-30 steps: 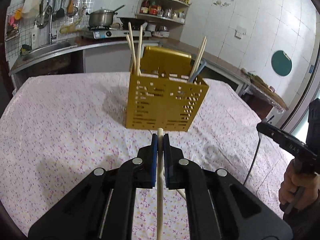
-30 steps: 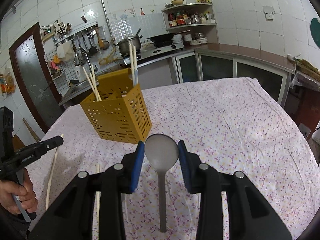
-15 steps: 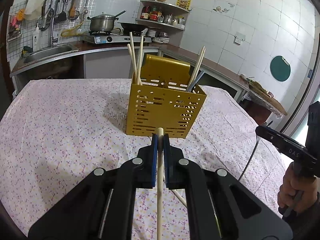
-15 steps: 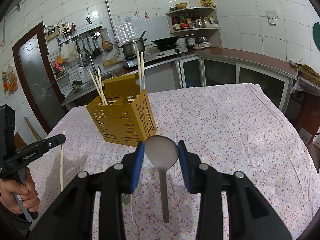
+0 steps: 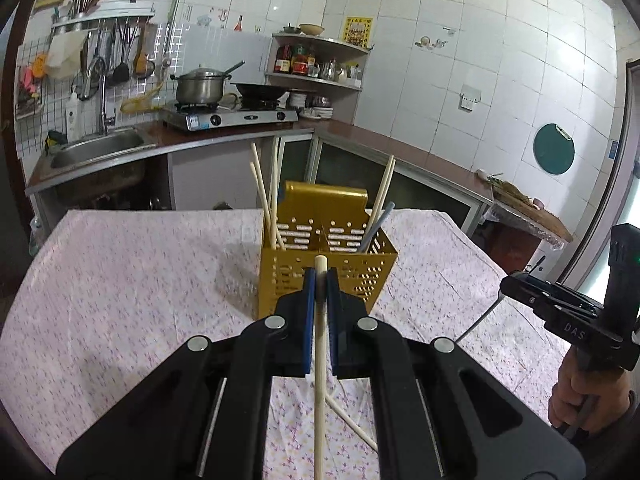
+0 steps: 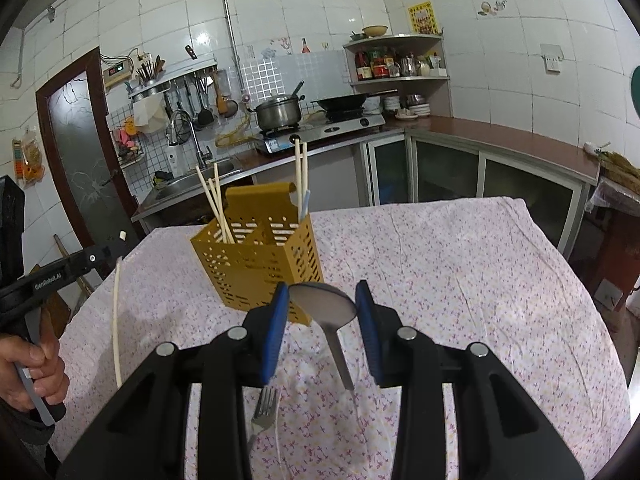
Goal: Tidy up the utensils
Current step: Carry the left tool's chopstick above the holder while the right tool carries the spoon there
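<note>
Left gripper (image 5: 319,286): clenched on a pale wooden chopstick (image 5: 319,380), which runs upright between the blue pads and pokes out just above them
Right gripper (image 6: 322,304): grasping a grey spoon (image 6: 325,302) by its bowl, pads pressing either edge, handle hanging down and tilted to the right
Loose chopstick (image 5: 352,420): lies slanted on the cloth below the left gripper, apart from the held one
Fork (image 6: 263,406): rests on the cloth under the right gripper, tines pointing away from the camera
Tablecloth (image 5: 120,280): white with small purple print, covering the whole table
Utensil holder (image 5: 326,264): golden, perforated, with inner compartments, standing upright on the cloth just beyond both grippers
Holder contents: chopsticks (image 5: 266,200) lean in the left compartment; in the right one more chopsticks (image 5: 382,192) and a grey handle (image 5: 376,226)
Hands: a hand (image 6: 34,364) holds the left gripper's grip, another hand (image 5: 580,396) the right one's
Far side: counter with sink (image 5: 96,150), stove and steel pot (image 5: 200,88)
</note>
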`<state>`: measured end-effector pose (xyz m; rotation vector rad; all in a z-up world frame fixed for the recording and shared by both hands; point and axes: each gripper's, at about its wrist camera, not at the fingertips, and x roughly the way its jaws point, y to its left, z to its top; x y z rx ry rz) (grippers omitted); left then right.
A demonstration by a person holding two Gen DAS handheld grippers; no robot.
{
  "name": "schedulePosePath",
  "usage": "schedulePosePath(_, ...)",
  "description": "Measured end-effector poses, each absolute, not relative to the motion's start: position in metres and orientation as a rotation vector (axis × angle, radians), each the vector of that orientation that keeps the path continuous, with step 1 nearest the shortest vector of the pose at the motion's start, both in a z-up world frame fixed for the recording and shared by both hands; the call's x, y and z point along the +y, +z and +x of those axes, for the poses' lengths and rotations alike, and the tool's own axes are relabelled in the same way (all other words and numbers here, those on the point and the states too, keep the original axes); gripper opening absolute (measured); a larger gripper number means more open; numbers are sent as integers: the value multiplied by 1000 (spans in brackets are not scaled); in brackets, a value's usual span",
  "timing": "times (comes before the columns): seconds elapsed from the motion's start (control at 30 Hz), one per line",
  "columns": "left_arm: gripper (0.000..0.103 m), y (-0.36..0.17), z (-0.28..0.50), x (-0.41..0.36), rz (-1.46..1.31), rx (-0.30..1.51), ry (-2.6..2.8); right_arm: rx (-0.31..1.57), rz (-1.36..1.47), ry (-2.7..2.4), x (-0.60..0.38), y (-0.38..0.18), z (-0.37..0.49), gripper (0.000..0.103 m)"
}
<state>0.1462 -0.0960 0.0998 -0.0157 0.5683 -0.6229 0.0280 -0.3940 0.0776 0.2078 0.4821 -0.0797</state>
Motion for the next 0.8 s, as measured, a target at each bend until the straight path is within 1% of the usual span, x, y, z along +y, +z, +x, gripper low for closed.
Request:
schedulePosePath(0.27, 4, 117, 162, -101, -20, 527, -618, 474, 191, -63, -388, 87, 36, 35)
schedulePosePath(0.37, 4, 134, 170, -107, -18, 487, -621, 453, 165, -45, -382, 102, 44, 35)
schedulePosePath(0.6, 4, 183, 190, -128, 10, 373, -628, 383, 119, 10, -367, 155, 69, 35)
schedulePosePath(0.8, 4, 212, 215, -144, 3, 314, -629, 330, 105, 36, -357, 189, 100, 34)
